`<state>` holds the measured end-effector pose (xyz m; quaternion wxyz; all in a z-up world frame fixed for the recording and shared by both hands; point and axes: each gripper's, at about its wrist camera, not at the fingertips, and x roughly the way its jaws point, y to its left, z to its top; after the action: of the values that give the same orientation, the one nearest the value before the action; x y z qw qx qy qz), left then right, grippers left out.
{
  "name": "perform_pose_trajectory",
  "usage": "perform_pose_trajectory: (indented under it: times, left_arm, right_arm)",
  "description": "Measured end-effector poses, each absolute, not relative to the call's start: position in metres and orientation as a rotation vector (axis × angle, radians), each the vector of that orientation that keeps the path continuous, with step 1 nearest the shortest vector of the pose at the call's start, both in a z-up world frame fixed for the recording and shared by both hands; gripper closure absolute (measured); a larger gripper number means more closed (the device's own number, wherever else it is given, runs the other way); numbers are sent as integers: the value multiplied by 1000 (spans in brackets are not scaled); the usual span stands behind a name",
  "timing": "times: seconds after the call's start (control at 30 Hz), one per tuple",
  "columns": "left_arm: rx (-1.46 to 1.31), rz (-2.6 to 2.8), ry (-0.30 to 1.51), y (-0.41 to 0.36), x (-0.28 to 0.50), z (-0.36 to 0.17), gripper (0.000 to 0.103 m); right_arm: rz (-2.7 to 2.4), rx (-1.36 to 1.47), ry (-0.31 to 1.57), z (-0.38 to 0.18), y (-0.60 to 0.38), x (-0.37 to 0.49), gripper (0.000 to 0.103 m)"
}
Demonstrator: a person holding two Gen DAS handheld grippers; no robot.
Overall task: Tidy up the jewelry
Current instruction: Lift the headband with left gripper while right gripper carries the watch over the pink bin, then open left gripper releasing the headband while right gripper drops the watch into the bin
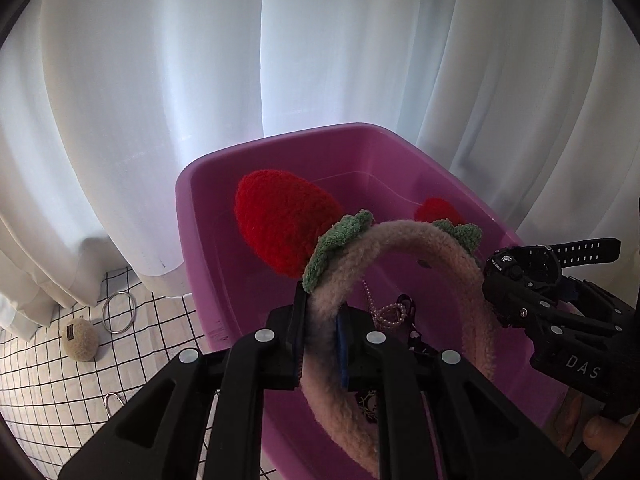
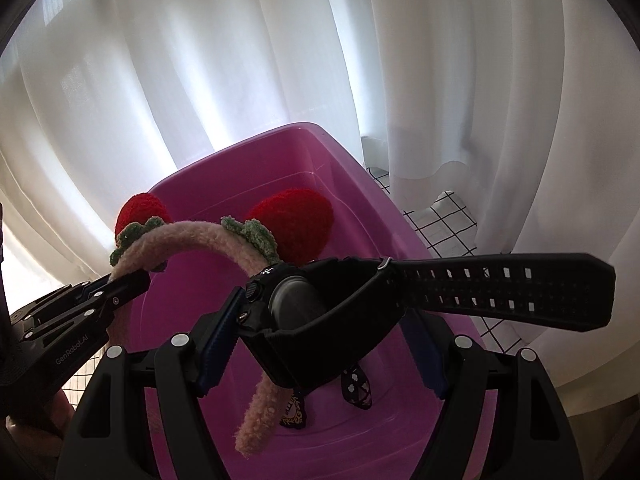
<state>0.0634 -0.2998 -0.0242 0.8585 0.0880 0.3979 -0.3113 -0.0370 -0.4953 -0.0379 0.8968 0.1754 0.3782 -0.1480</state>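
While both loads hang over the purple bin (image 1: 188, 216), deposit is the step in hand: left gripper (image 1: 320, 344) pinches the plush strawberry headband (image 1: 400, 236); right gripper (image 2: 320, 344), jaws wide, clamps the black wristwatch (image 2: 316, 304). Next, probably: lower, release inside.

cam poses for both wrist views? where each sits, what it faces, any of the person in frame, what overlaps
Left wrist: sits on the left hand-held gripper, looking down into the purple bin; its jaws clamp the fuzzy strawberry headband. The right hand-held gripper shows at right, fingers below it.
Right wrist: sits on the right hand-held gripper, facing the same bin; the black watch sits between its jaws. The left hand-held gripper shows at left.
Shared: bin, headband, watch, white curtain, grid cloth.
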Motion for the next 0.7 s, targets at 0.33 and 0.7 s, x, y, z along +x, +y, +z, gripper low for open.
perform_pose_trajectory:
  times: [0.33,0.7]
  left_arm:
    - [208,-629,897,-307,64,-37,66]
    - [203,-627,818,-302,52,-17,14]
  right_arm:
    - [-311,329,831,-42,-493,-24,29]
    - [-315,361,809,-33,-496,-29,29]
